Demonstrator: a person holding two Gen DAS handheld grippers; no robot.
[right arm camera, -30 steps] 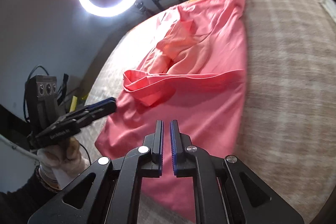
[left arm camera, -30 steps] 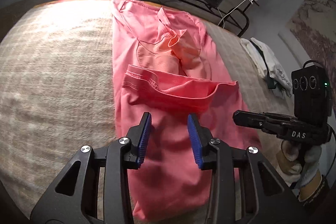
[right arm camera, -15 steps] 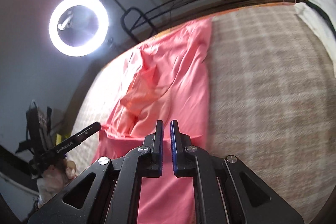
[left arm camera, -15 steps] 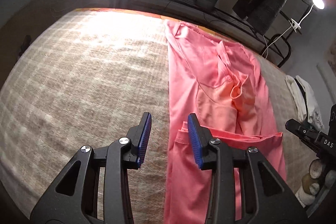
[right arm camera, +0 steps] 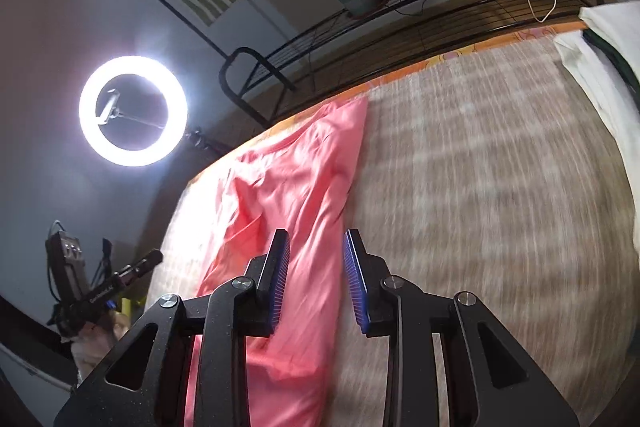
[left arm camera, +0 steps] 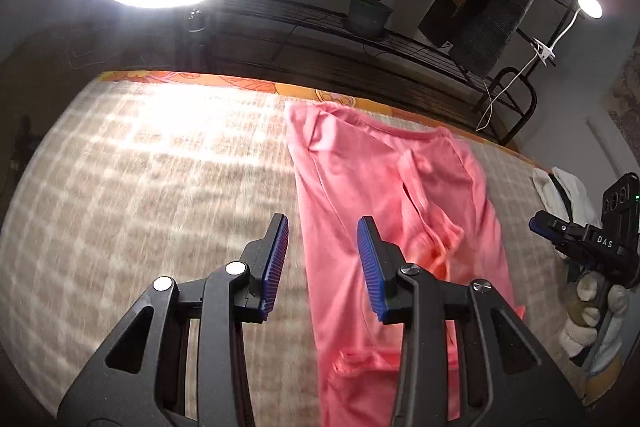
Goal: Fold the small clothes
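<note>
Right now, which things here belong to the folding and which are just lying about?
Part of the job:
- long pink cloth garment
- left hand-held gripper, open
- right hand-held gripper, open

Just lying about:
- white folded cloth
- glowing ring light
- green potted plant

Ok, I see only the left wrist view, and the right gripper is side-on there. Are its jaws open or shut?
Observer: Open. The right gripper holds nothing.
Operator: Where is it relative to the pink garment?
Observer: At the edge of the pink garment. One finger is above the cloth, the other above the checked blanket.
</note>
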